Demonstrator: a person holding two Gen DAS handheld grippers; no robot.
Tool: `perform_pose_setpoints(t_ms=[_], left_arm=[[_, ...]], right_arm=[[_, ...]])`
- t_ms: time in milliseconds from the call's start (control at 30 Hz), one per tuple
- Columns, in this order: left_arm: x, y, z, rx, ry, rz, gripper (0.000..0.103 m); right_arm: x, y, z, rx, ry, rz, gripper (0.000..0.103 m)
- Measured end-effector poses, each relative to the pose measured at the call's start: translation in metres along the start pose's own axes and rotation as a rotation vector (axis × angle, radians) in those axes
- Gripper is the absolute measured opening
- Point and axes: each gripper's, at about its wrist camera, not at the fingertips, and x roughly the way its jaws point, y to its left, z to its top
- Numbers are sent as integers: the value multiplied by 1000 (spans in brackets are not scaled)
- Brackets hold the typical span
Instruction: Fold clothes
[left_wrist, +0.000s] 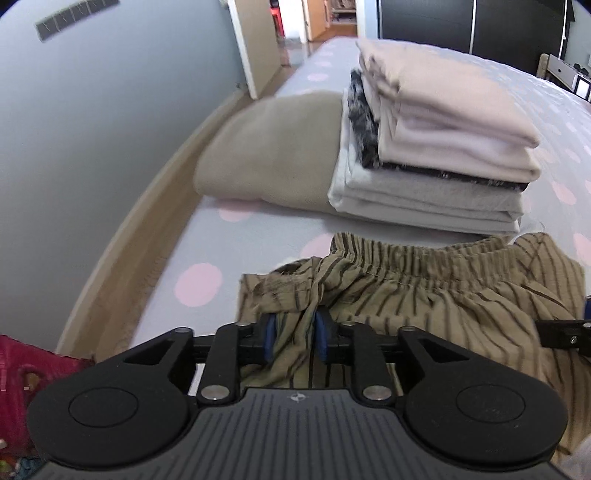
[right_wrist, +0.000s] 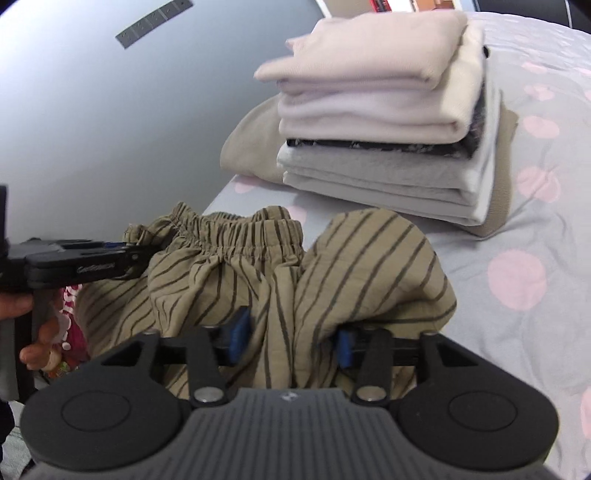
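Tan shorts with dark stripes (left_wrist: 424, 295) lie bunched on the bed, elastic waistband toward the far side; they also show in the right wrist view (right_wrist: 229, 273). My left gripper (left_wrist: 295, 338) is shut on a fold of the shorts near the waistband's left end; it also shows from the side in the right wrist view (right_wrist: 136, 254). My right gripper (right_wrist: 291, 339) has a thick bunch of the striped fabric between its blue pads (right_wrist: 240, 332), the jaws fairly wide apart around it. A fabric lobe hides the right pad's tip.
A stack of folded clothes (left_wrist: 436, 147) sits just beyond the shorts on a tan folded blanket (left_wrist: 273, 158); it also shows in the right wrist view (right_wrist: 384, 122). The bed sheet (right_wrist: 517, 229) is grey with pink dots. A grey wall (left_wrist: 92, 129) runs along the left.
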Motion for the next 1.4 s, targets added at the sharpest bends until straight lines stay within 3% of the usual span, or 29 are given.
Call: perform_pose_setpoints(t_ms=[133, 333, 567, 833, 1067, 1267, 1400], left_arm=[[-47, -14, -5, 10, -59, 59, 52], [-107, -38, -19, 6, -126, 107, 64], [-164, -65, -42, -23, -187, 126, 66], [-200, -91, -76, -75, -212, 130, 69], [-202, -111, -107, -147, -223, 140, 69], [-191, -125, -133, -225, -180, 119, 69], [-185, -137, -146, -233, -162, 149, 69]], right_arm=[[-35, 7, -7, -46, -36, -24, 67], [-83, 19, -19, -101, -86, -22, 75], [-142, 51, -37, -224, -160, -53, 82], [-179, 63, -65, -200, -206, -63, 87], [-183, 60, -98, -176, -244, -107, 88], [-179, 52, -123, -144, -268, -142, 89], [-179, 44, -139, -148, -274, -168, 89]])
